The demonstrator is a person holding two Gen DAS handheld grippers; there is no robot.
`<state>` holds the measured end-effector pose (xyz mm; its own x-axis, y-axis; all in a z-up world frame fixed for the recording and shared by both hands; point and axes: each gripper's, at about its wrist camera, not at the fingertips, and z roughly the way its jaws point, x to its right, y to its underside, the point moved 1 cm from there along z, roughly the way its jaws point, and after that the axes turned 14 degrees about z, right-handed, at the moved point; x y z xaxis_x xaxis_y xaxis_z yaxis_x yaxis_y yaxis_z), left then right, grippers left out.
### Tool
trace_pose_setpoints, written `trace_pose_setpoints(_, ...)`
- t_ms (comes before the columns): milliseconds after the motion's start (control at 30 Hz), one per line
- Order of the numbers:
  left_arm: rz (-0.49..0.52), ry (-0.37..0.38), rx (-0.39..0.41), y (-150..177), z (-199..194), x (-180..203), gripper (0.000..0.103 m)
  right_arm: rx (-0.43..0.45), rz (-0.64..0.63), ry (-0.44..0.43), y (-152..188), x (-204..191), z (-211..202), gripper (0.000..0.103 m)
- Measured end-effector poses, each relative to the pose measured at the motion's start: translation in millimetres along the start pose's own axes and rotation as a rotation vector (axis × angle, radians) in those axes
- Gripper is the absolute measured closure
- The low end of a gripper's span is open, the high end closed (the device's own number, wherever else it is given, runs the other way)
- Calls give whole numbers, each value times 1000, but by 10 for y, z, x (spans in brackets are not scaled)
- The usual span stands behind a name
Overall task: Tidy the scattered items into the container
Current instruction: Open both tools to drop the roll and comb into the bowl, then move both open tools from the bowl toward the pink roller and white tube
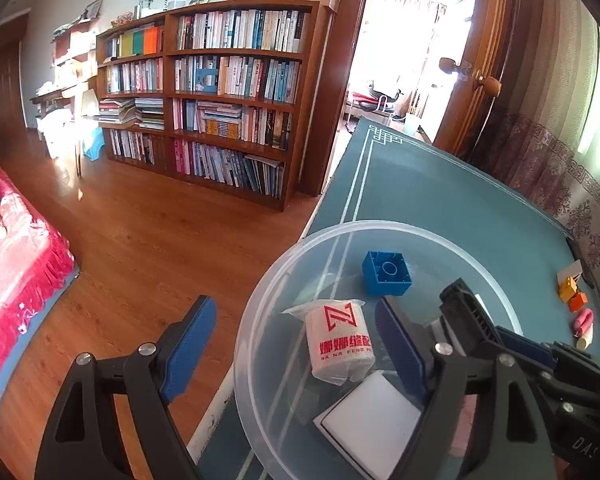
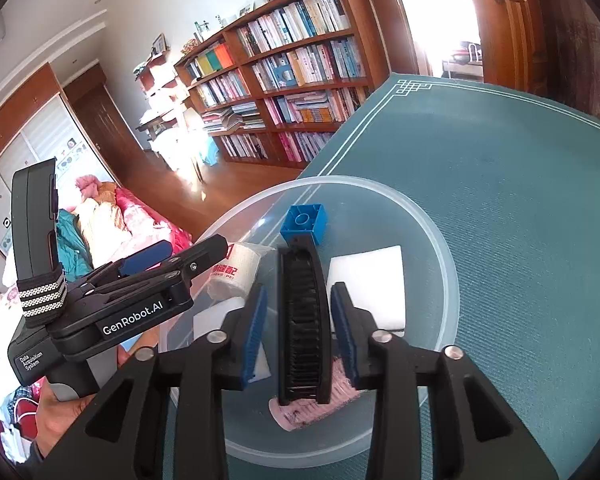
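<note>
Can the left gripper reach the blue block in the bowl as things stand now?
Probably yes. The left gripper is open over the bowl's near rim, and the blue block lies uncovered just beyond the white roll. The right gripper crowds one side.

Wooden bookcase [image 1: 220, 96] packed with books against the far wall; pink-covered bed [image 1: 16, 248] at left on a wood plank floor [image 1: 148, 232]; open door with round knob [image 1: 488, 84] behind the teal table mat [image 2: 520, 200]

Lived-in home, tall wooden bookcase [image 1: 220, 96] (crammed with books), red-covered bed [image 1: 16, 248], wood floor [image 1: 148, 240], brass-knobbed door [image 1: 480, 76]
</note>
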<state>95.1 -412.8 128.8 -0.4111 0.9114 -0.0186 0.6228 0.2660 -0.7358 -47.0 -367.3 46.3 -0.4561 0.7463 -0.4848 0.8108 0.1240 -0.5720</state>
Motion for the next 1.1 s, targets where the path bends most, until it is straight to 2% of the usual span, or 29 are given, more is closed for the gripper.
trace_pose_setpoints(67, -4, 0, -6, 7, 2, -1, 17, 25, 8, 0, 3, 20, -55, 48)
trace_pose_setpoints(633, 44, 1, -17, -8, -30, 227, 17, 81, 68, 39, 111, 354, -420, 48)
trace_pose_setpoints(1100, 95, 3, -28, -34, -66, 484, 17, 89, 147, 79, 215, 674, -602, 48)
